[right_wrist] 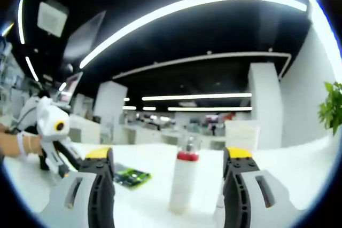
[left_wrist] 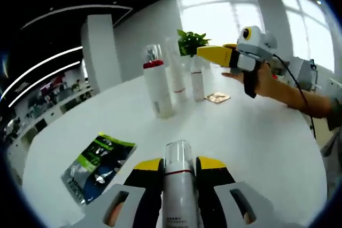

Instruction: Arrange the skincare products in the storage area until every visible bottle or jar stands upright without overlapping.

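A white clear-capped bottle (left_wrist: 179, 185) is clamped in the left gripper (left_wrist: 179, 172). Three white bottles (left_wrist: 158, 86) stand upright mid-table (left_wrist: 256, 142); placement remains. The right gripper (right_wrist: 168, 172) is held apart.

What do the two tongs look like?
Both tongs have black jaws with yellow tips on light grey bodies with slotted openings. The left tongs and the right tongs match. Seen from outside, the right tongs carry a black handle and a black cable along the person's arm.
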A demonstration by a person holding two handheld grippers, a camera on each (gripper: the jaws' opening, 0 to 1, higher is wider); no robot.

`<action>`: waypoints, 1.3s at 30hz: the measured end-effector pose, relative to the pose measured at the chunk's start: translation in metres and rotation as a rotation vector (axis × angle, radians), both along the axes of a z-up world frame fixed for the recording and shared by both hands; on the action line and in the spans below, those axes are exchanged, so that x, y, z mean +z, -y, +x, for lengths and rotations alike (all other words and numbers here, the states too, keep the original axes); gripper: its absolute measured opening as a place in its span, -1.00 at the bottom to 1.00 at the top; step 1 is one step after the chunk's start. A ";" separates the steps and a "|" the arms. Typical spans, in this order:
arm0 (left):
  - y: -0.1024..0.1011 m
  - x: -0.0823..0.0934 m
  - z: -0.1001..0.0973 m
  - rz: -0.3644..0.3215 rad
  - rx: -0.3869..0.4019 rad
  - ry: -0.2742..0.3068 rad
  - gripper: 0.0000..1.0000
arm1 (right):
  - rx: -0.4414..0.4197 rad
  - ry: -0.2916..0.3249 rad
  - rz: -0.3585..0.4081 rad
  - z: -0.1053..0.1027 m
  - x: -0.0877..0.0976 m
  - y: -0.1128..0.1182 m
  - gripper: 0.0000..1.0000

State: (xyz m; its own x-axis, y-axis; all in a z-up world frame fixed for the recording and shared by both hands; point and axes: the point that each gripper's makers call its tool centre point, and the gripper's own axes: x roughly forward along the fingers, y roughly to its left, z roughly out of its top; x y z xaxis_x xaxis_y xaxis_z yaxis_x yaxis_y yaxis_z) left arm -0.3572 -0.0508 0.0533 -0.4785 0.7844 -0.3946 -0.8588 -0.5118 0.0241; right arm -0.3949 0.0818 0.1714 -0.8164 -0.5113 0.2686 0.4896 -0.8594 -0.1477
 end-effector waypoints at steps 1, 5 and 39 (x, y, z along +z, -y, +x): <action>0.000 0.002 0.000 0.019 -0.003 0.002 -0.53 | 0.000 0.000 -0.001 0.000 0.000 0.000 0.59; -0.003 0.017 0.003 0.125 -0.021 0.007 -0.53 | 0.016 -0.005 -0.015 0.002 0.002 0.001 0.57; -0.010 0.109 0.019 0.827 -0.077 0.000 -0.55 | 0.682 0.369 -0.091 0.064 -0.045 0.108 0.07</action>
State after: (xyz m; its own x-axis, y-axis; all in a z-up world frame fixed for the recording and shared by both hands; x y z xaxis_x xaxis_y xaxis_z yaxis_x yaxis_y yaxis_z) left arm -0.3380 -0.0410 0.1622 -0.4119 0.8517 0.3240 -0.8919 -0.3040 -0.3348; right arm -0.3310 -0.0264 0.1262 -0.3742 -0.9213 0.1059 0.9178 -0.3515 0.1846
